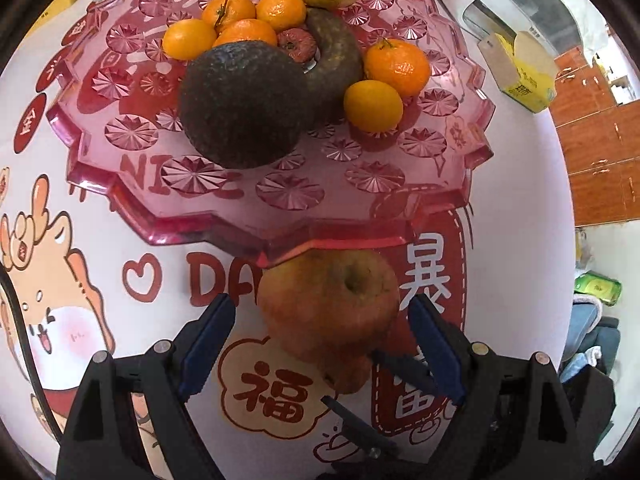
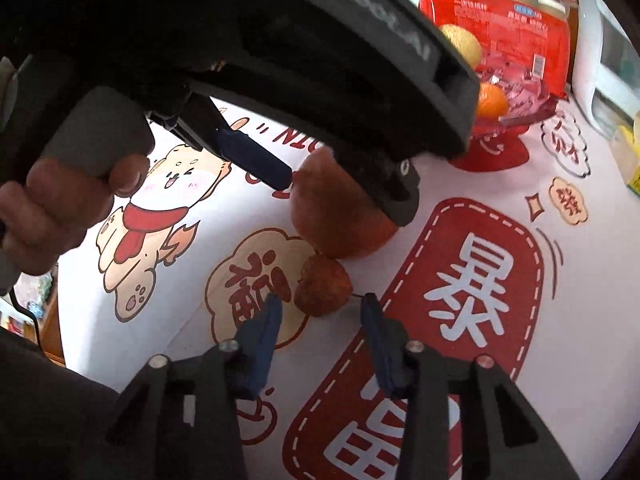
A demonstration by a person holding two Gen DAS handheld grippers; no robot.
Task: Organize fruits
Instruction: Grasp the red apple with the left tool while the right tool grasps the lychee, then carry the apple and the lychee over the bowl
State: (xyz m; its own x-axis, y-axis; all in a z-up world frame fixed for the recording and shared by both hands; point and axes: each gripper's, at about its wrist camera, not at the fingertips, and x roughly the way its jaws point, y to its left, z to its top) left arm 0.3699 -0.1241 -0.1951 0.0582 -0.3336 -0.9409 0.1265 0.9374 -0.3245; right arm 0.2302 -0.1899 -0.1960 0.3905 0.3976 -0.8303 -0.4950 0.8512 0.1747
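**Both tongs spread at the two loose fruits**

I have the left tongs (image 1: 322, 340) spread on either side of the apple (image 1: 328, 304), which sits on the worktop (image 1: 516, 208) just beside the pink tray's (image 1: 280, 228) near edge. My right tongs (image 2: 320, 304) are spread around the small reddish fruit (image 2: 324, 290) touching the apple

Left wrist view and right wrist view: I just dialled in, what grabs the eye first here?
The pink faceted tray piled with mandarins and a dark avocado fills the far side. In front of it on the cartoon-printed tablecloth, a large reddish apple sits between the open left gripper fingers. Nearer, the open right gripper flanks a small red-brown fruit beside the apple.
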